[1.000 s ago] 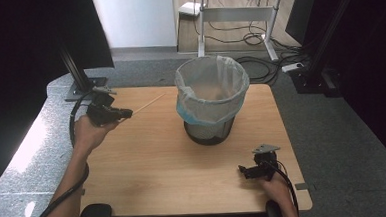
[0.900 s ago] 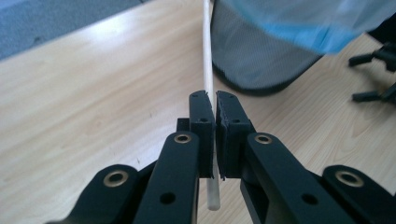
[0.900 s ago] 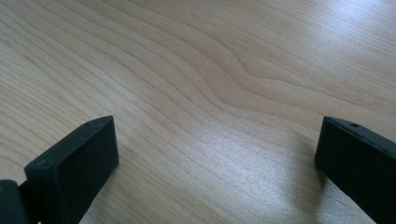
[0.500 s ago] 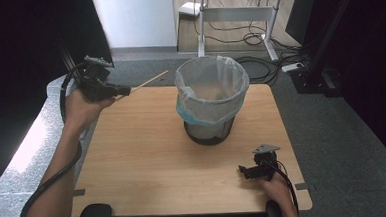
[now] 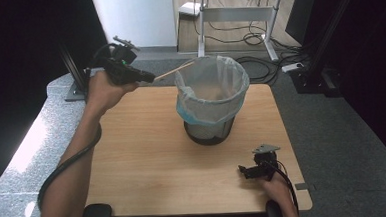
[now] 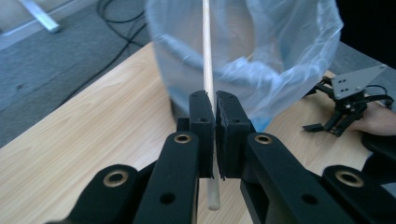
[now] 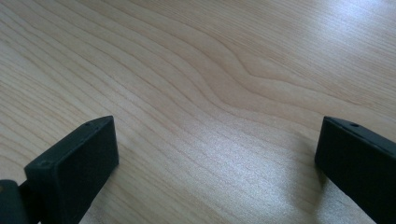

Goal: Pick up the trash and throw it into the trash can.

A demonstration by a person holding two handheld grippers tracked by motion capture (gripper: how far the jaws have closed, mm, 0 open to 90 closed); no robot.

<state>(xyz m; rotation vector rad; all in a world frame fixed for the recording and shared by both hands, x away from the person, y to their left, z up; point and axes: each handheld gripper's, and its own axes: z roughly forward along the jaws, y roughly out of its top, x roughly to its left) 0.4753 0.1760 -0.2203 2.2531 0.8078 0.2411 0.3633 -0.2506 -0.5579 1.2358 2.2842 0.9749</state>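
Pale wood, thin and straight: the stick is pinched between the closed jaws of the left gripper, held up to the left of the bin, its free tip reaching the near-left rim of the plastic liner; in the left gripper view the stick runs up toward the bin mouth, a short butt end poking below the jaws. It looks light and stiff, likely to snap if levered and apt to swivel in a flat clamp; a hold near one end, as here, leaves the long part free to aim into the bin, though a grip nearer the middle would steady it more. The right gripper rests on the table in front of the bin and to its right, jaws spread wide with nothing between them. Compared with half a second earlier, the left gripper has moved closer to the bin, bringing the stick's tip from well short of the rim up to it; the right gripper has stayed put.
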